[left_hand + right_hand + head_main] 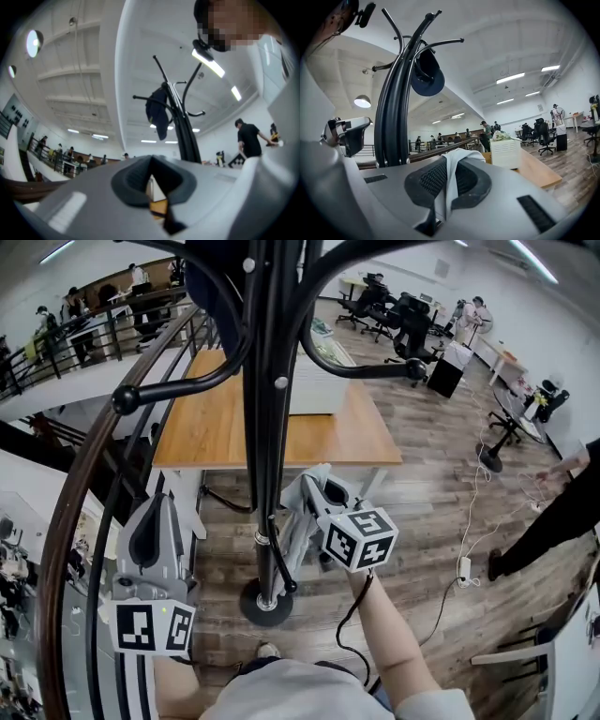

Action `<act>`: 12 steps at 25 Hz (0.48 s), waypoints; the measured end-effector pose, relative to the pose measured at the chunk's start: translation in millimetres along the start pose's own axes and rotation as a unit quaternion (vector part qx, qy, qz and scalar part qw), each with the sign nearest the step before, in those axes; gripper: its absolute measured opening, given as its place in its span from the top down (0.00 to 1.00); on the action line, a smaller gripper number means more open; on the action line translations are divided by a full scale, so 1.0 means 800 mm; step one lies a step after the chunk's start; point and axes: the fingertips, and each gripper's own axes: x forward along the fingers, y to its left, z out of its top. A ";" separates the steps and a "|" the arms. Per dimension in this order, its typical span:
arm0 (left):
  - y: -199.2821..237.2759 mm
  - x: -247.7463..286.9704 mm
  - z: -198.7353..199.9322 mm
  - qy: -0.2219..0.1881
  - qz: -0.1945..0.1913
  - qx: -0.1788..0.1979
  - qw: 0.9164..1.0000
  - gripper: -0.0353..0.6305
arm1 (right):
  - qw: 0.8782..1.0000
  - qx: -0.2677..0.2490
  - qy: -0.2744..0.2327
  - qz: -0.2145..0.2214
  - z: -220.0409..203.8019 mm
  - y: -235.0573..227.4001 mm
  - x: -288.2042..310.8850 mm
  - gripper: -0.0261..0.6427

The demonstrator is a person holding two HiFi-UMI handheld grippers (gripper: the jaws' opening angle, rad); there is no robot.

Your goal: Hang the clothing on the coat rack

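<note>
Your head camera looks steeply down the coat rack [265, 427] from close above; both gripper cameras look up it from low beside it, sharing its hooks [440, 42].

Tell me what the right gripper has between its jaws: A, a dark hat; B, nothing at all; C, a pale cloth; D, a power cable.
C: in the right gripper view, a fold of pale cloth is pinched between the jaws of the right gripper and sticks up above them.
</note>
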 end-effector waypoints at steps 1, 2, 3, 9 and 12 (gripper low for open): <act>0.000 -0.001 -0.002 0.001 0.000 0.000 1.000 0.93 | 1.000 -0.002 0.007 0.000 -0.009 0.001 0.001 0.95; 0.000 -0.003 -0.004 0.002 0.000 0.000 1.000 0.93 | 1.000 -0.003 0.014 -0.001 -0.017 0.002 0.001 0.95; 0.000 -0.003 -0.005 0.003 0.000 0.000 1.000 0.93 | 1.000 -0.005 0.021 -0.001 -0.025 0.002 0.002 0.95; 0.001 -0.001 -0.012 0.009 -0.001 -0.004 1.000 0.93 | 0.999 -0.005 0.050 -0.008 -0.060 0.000 0.000 0.95; -0.004 0.000 -0.017 0.015 -0.002 -0.008 1.000 0.93 | 0.999 -0.003 0.047 -0.009 -0.063 -0.002 -0.006 0.94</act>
